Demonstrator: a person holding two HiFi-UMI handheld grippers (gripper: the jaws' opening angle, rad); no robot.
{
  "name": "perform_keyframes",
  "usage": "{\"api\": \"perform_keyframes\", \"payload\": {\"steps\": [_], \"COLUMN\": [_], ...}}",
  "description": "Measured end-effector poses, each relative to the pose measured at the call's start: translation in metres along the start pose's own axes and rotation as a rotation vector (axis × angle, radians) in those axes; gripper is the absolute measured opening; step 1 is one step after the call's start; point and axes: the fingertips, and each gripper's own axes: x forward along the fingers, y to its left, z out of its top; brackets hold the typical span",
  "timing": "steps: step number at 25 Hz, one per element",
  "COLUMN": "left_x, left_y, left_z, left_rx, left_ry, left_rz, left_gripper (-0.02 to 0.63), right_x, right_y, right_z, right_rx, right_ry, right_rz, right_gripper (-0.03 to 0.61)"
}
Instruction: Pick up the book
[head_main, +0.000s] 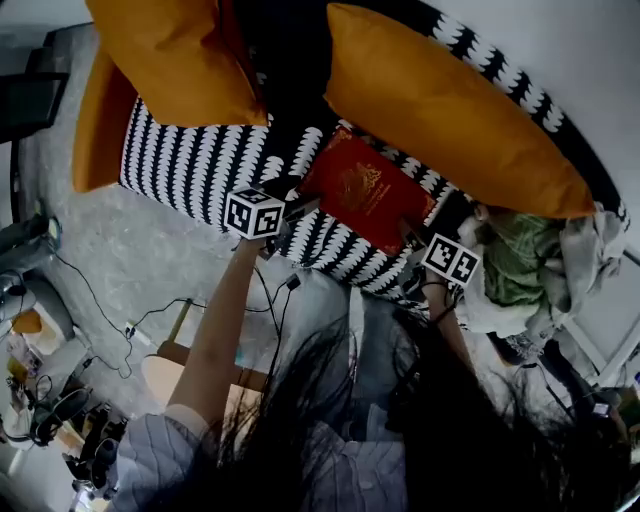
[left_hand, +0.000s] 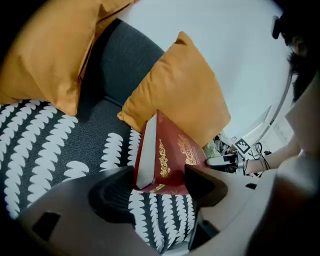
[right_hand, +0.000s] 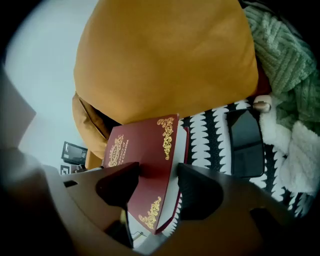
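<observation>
We see the left gripper (left_hand: 160, 174) clamped on 1 corner of the red book (head_main: 365, 190) — the right gripper (right_hand: 157, 171) clamps its opposite edge, with the patterned seat (head_main: 190, 165) beneath both.

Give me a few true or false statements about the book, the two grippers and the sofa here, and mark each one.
1. The book has a red cover with gold ornament. True.
2. Only the left gripper is on the book. False: the right gripper has the book between its jaws too, so both hold it.
3. An orange cushion lies on the sofa behind the book. True.
4. The sofa cover is plain grey. False: it has a black and white pattern.
5. A green knitted blanket lies to the person's right of the book. True.
</observation>
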Motion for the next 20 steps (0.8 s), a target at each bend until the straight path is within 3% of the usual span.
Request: {"api": "perform_keyframes", "payload": {"steps": [4, 11, 12, 13, 17, 20], "left_x": [-0.026, -0.054, -0.056, -0.06, -0.078, -0.091], "left_y": [-0.023, -0.06, -0.067, -0.074, -0.101, -0.121], "left_z": [0.002, 0.004, 0.004, 0.004, 0.009, 0.019], "left_rx": [-0.014, 0.002, 0.007, 0.009, -0.011, 0.017], "left_ry": [-0.075, -0.176, -0.186, -0.199, -0.271, -0.299], "left_rz": [0.023, 0.08, 0.091, 0.1, 0.118, 0.138], "left_gripper": [0.313, 0.313, 0.264, 0.264, 0.264, 0.264], "right_x": [-0.024, -0.059, -0.067, -0.074, -0.104, -0.124], "right_y": [0.019, 0.051, 0.055, 0.059, 0.076, 0.09], "right_z": [0.005, 0.028, 0.03, 0.032, 0.039, 0.047], "right_rx": [-0.059, -0.28, -0.315, -0.345, -0.384, -0.437], "right_ry": [-0.01, -0.03, -0.035, -0.043, -0.074, -0.099], "right_rz": [0.025, 0.082, 0.087, 0.089, 0.103, 0.122], "right_gripper": [0.261, 0.259, 0.25, 0.246, 0.245, 0.244]}}
